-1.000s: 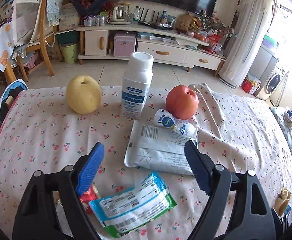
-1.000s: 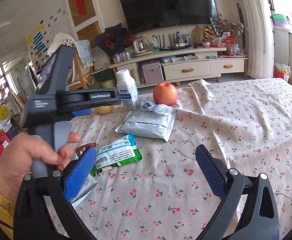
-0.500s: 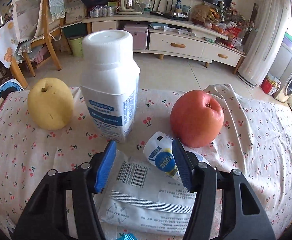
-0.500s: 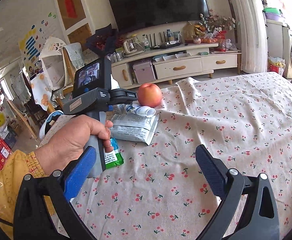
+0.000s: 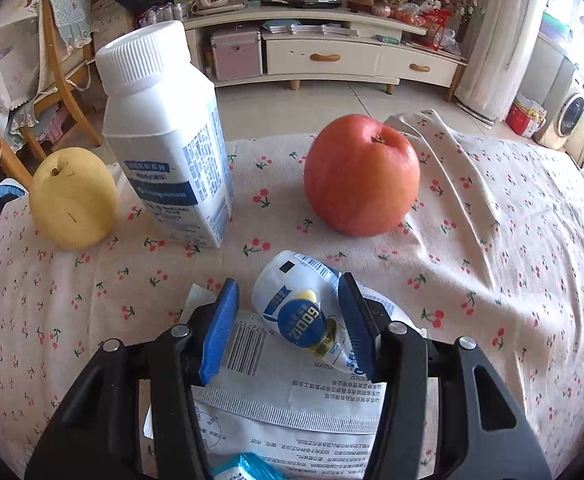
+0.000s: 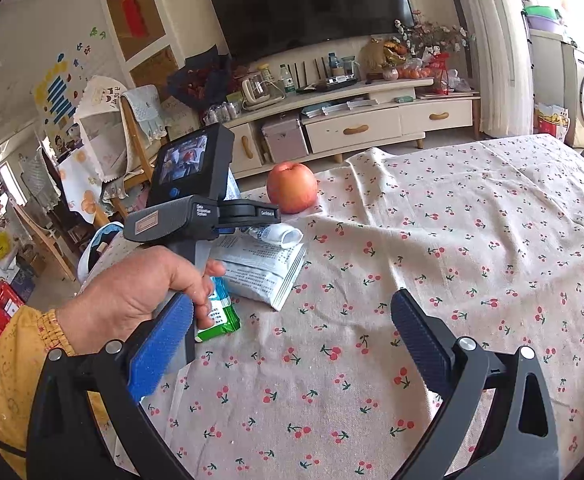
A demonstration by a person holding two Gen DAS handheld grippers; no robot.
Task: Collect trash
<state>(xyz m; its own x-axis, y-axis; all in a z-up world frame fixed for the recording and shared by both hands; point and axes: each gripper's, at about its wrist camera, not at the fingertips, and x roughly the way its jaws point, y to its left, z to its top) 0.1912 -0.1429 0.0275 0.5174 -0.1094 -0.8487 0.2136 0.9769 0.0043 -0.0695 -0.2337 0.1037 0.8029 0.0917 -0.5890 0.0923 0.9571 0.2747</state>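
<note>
A crumpled white and blue small bottle (image 5: pixel 304 312) lies on a flat white packet (image 5: pixel 288 392) on the cherry-print cloth. My left gripper (image 5: pixel 288 328) is open, its blue pads on either side of the small bottle; the right pad touches it, the left pad stands apart. A blue-green wrapper (image 5: pixel 244 468) shows at the bottom edge. In the right wrist view the left gripper (image 6: pixel 248 216) sits over the small bottle (image 6: pixel 280 236) and white packet (image 6: pixel 264 272), with the green wrapper (image 6: pixel 220 316) beside the hand. My right gripper (image 6: pixel 288 340) is open and empty above bare cloth.
A tall white bottle (image 5: pixel 168 140), a yellow pear (image 5: pixel 72 196) and a red apple (image 5: pixel 360 176) stand behind the trash. The tablecloth (image 5: pixel 492 240) is wrinkled at the right. A chair (image 5: pixel 60 72) and a TV cabinet (image 5: pixel 332 56) stand beyond the table.
My left gripper has moved forward over the white packet to the small bottle and its pads have narrowed around it. The right gripper has barely moved.
</note>
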